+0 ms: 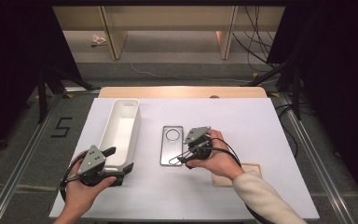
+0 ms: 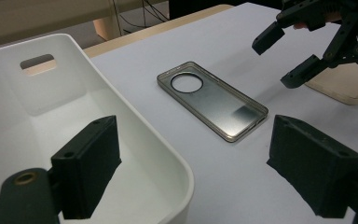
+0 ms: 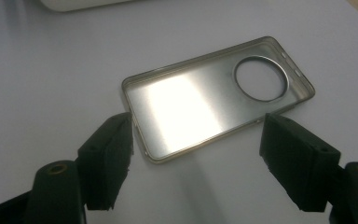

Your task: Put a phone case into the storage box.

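High view, phone case: the clear phone case lies flat on the white bench, between the white bin and the right hand, its round camera hole at the far end.
High view, right claw: the right claw sits at the case's near right corner, low over the bench.
High view, left claw: the left claw is at the bin's near end, jaws either side of its end wall.
Left gripper view, left claw: spread, one jaw inside the bin, one outside; the pads do not press the wall. The bin is empty.
Left gripper view, case: it rests on the bench, beside the bin and apart from it.
Right gripper view, right claw: spread, straddling the case's near end, one pad just touching a corner, the other clear of the rim; nothing pinched.
Progress: judged early; the case is not yet gripped or lifted.
Left to do: probably close on the case, carry it and set it in the bin.
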